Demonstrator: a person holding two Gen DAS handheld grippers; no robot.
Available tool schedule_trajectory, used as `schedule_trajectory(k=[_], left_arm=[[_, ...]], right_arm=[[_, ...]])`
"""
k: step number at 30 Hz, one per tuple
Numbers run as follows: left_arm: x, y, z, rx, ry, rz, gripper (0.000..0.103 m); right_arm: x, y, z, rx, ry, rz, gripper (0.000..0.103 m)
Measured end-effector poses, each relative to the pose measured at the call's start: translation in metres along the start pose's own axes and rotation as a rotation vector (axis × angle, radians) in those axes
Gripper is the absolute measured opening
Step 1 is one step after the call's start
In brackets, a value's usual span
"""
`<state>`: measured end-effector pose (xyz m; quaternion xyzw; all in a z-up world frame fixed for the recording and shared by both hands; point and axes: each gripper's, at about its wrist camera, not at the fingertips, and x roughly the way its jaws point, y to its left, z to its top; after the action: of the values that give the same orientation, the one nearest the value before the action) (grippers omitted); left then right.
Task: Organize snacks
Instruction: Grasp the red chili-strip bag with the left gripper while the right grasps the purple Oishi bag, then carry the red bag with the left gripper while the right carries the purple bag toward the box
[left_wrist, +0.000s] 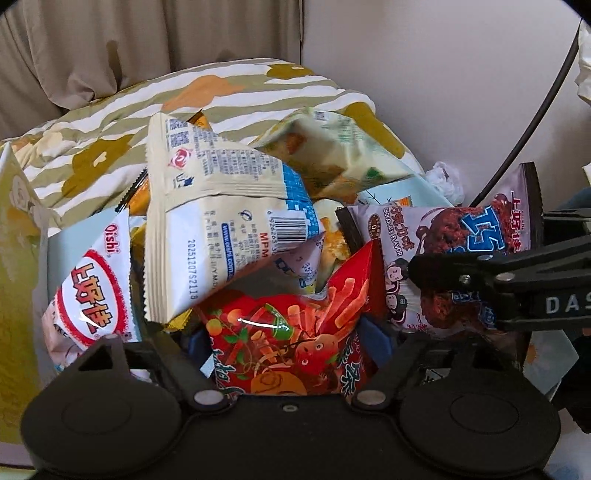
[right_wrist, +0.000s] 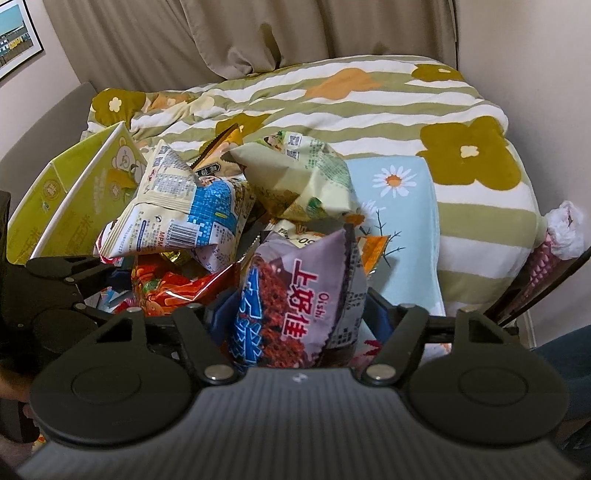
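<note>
Snack heap crowded on a bed, hemmed by striped floral quilt and yellow box; bare blue cloth at right. Crinkled glossy foil packets. Left tongs clamped on red packet; right tongs clamped on purple packet.

A striped quilt with olive and orange flowers lies bunched across the bed; behind the quilt hangs a beige curtain; just in front of the quilt spreads a pale blue daisy-print cloth; to the quilt's right sits crumpled white plastic; far left of the quilt, a framed picture hangs on the wall.
</note>
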<state>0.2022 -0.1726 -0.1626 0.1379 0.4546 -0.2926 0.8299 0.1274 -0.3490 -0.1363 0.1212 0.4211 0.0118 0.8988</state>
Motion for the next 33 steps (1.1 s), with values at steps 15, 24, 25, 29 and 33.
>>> schedule_trajectory(k=[15, 24, 25, 29, 33], left_arm=[[-0.024, -0.003, 0.003, 0.012, -0.022, 0.023, 0.078], [-0.059, -0.003, 0.007, 0.009, -0.082, 0.048, 0.078], [-0.064, -0.004, 0.007, 0.009, -0.091, 0.051, 0.078], [-0.086, -0.002, 0.010, -0.005, -0.127, 0.069, 0.078], [-0.108, 0.011, 0.013, -0.046, -0.159, 0.108, 0.078]], right_arm=[[-0.017, 0.009, 0.004, -0.034, -0.028, -0.025, 0.064], [-0.047, 0.021, 0.010, -0.052, -0.074, -0.026, 0.064], [-0.051, 0.024, 0.011, -0.057, -0.082, -0.026, 0.064], [-0.064, 0.034, 0.018, -0.075, -0.109, -0.012, 0.064], [-0.074, 0.052, 0.030, -0.109, -0.138, 0.018, 0.064]])
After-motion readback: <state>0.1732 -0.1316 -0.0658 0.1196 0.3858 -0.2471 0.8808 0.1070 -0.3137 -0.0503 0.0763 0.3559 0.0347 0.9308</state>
